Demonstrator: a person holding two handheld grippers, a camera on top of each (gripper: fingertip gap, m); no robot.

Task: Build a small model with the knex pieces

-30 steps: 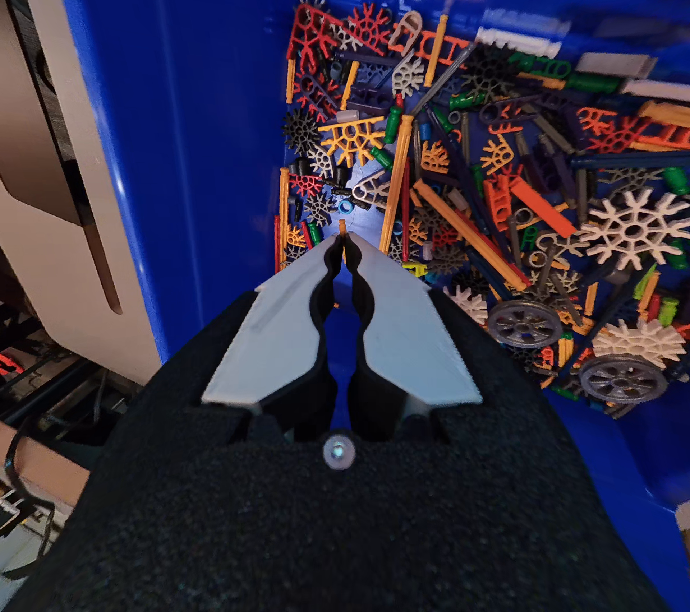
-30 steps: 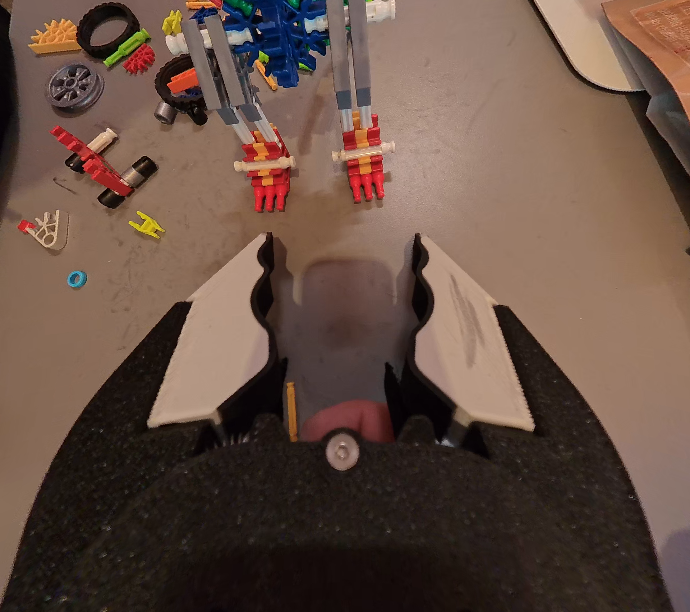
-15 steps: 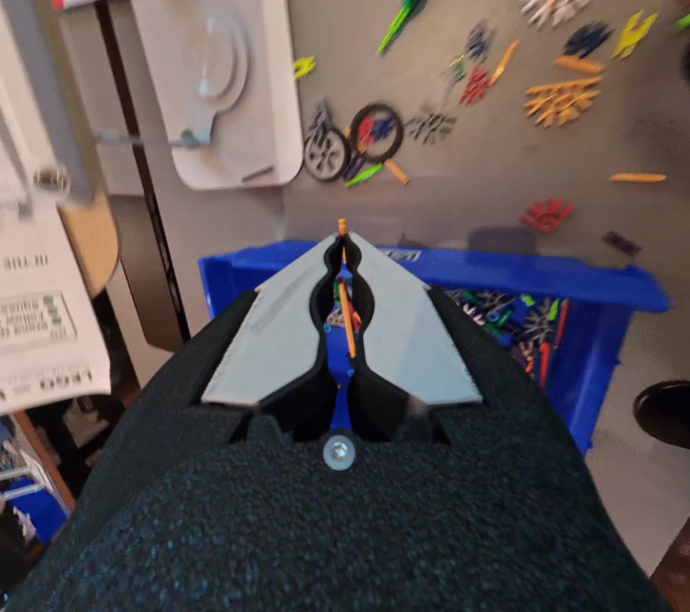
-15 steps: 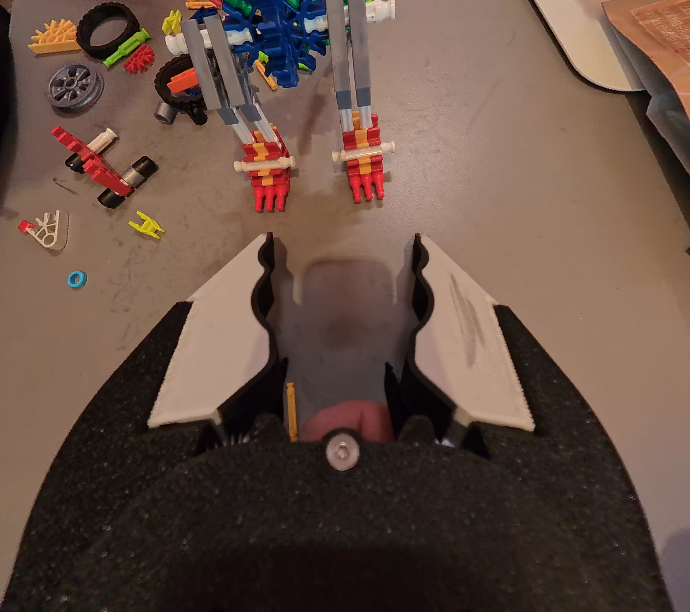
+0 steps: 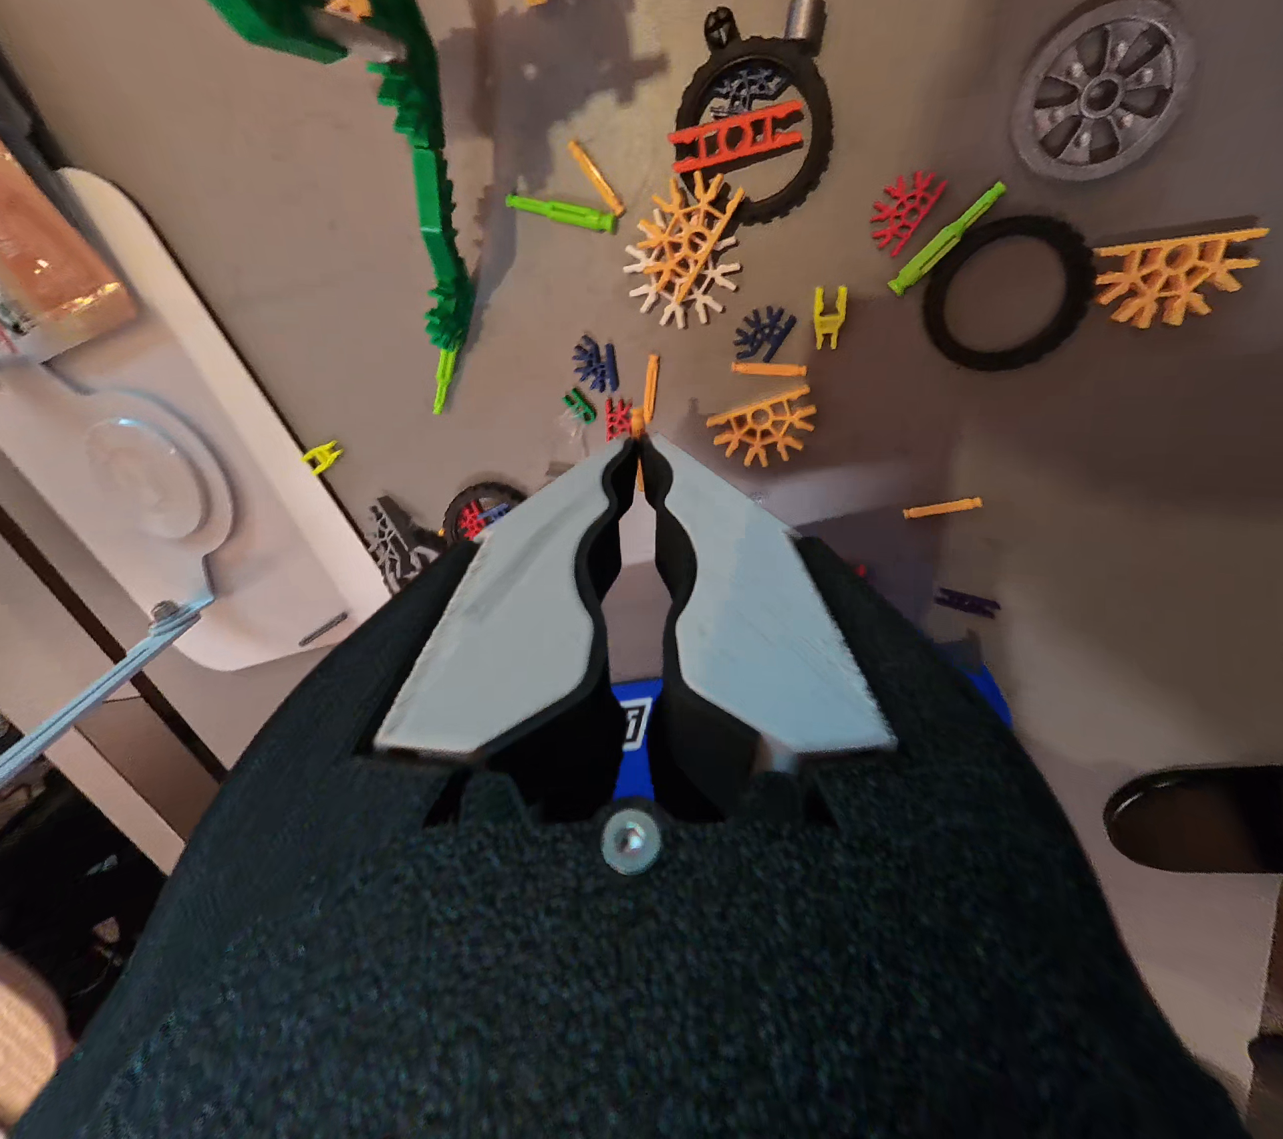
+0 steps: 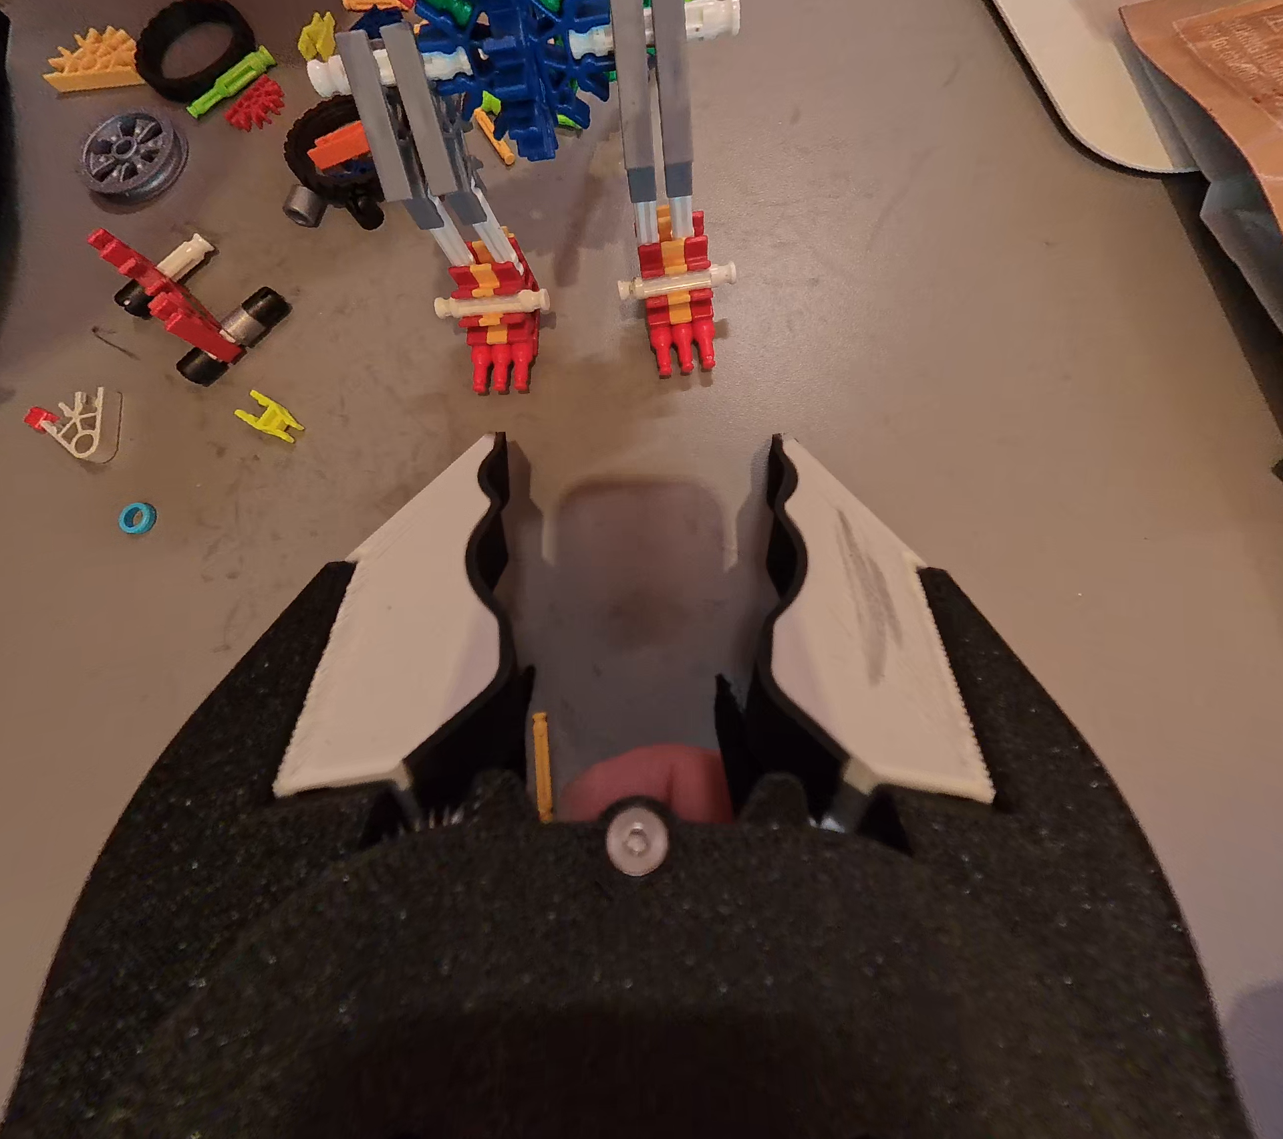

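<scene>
The left gripper [image 5: 636, 446] has its jaws pinched together on a thin orange rod [image 5: 637, 419], whose tip pokes out just past the fingertips, and it hangs above the grey worktop [image 5: 264, 217] over a scatter of loose construction pieces. Nearest below its tips lie an orange fan connector [image 5: 762, 424], a small red connector [image 5: 616, 417] and a blue one [image 5: 597, 364]; farther off are a black tyre [image 5: 1005, 293], a grey wheel hub [image 5: 1102, 95] and a green toothed chain [image 5: 434, 217] trailing from a blurred built model. A blue bin's rim [image 5: 989, 699] shows just behind the jaws. The right gripper [image 6: 639, 446] holds its jaws wide apart with nothing between them, low over bare worktop just short of the two red-toed feet [image 6: 501, 314] of a standing model [image 6: 514, 29]. Loose parts lie toward the worktop's left side in that view: a tyre [image 6: 191, 46], a small red wheeled piece [image 6: 187, 307], and a blue ring [image 6: 137, 517]. A white board [image 6: 1041, 29] lies along the right edge.
</scene>
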